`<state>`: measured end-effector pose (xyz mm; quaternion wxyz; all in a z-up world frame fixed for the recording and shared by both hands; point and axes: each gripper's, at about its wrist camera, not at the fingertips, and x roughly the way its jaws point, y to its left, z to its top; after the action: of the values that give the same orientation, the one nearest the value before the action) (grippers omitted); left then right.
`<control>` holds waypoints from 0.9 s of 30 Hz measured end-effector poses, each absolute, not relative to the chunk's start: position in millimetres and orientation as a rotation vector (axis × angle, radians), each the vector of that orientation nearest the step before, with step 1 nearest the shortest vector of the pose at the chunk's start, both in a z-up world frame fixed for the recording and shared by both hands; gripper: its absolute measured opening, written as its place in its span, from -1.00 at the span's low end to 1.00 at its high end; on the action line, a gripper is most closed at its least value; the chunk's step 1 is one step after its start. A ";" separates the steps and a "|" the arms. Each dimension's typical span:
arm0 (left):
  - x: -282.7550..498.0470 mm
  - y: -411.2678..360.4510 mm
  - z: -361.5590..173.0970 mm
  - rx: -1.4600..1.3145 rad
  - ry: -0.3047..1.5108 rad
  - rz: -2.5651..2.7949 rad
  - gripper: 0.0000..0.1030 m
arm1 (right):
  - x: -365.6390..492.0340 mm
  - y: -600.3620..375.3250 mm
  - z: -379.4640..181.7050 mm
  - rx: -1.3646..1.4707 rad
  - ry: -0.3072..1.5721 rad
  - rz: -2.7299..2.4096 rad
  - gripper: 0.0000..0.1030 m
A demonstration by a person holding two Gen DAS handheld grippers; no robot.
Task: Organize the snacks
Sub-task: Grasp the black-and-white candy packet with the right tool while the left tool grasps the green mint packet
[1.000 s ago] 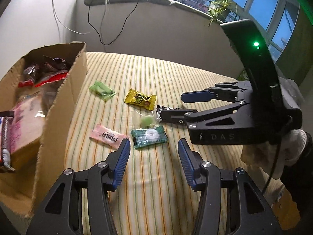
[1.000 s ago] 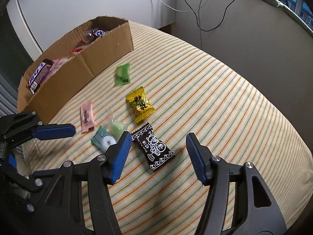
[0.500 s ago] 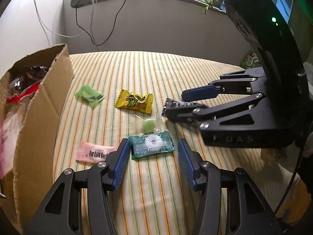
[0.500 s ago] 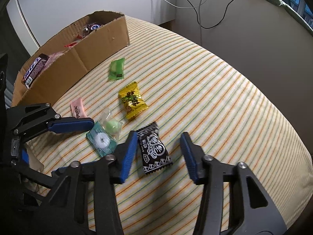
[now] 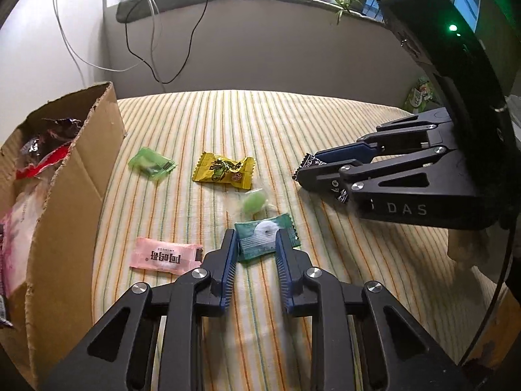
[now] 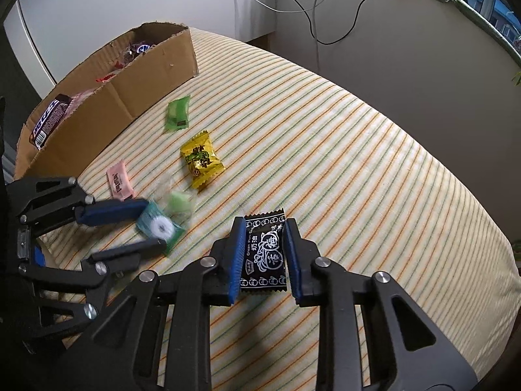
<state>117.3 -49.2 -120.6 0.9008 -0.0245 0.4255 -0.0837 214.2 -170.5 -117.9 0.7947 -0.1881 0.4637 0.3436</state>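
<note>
Both jaws have just been closing. My left hand-held gripper (image 5: 254, 244) is clamped on the dark green mint packet with a white ring sweet (image 5: 264, 237), flat on the striped cloth surface (image 5: 342, 123). My right hand-held gripper (image 6: 264, 238) is clamped on the black plum-candy wrapper with white print (image 6: 264, 254). 4 sweets lie loose nearby: yellow wrapper (image 5: 224, 171), light green packet (image 5: 150, 164), pink packet (image 5: 164, 255), clear-wrapped green sweet (image 5: 254, 202). The open cardboard box of snacks (image 6: 136, 75) sits at the left.

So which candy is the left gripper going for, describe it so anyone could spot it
Start at the cardboard box on the striped cloth; loose candies lie beside it. The left gripper has just been closing and now pinches the dark green packet, between the pink wrapper and the right gripper. It alone shows a white ring.
</note>
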 end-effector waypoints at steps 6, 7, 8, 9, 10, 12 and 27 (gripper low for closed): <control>113.4 -49.0 -120.8 -0.040 0.886 -0.189 -0.60 | 211.5 -174.9 -115.7 -0.409 0.992 0.727 -0.58; 114.6 -51.7 -122.4 -0.029 0.887 -0.193 -0.60 | 211.2 -175.1 -115.7 -0.408 0.992 0.726 -0.58; 113.7 -53.4 -123.0 -0.020 0.889 -0.199 -0.60 | 210.9 -174.4 -115.9 -0.407 0.992 0.725 -0.58; 112.6 -55.1 -122.6 -0.017 0.898 -0.221 -0.60 | 210.6 -175.0 -116.0 -0.407 0.993 0.724 -0.58; 112.4 -57.9 -122.8 -0.018 0.911 -0.254 -0.60 | 210.7 -175.0 -116.1 -0.405 0.994 0.723 -0.58; 108.4 -56.8 -116.2 -0.043 0.917 -0.305 -0.58 | 211.1 -175.3 -116.2 -0.404 0.993 0.720 -0.58; 144.5 -52.8 -109.8 -0.017 0.912 -0.327 -0.26 | 215.5 -184.8 -115.3 -0.373 0.996 0.706 -0.59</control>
<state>144.5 -52.8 -109.8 0.8850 -0.0081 0.4382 -0.1570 215.5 -184.8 -115.3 0.8031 -0.1740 0.4650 0.3293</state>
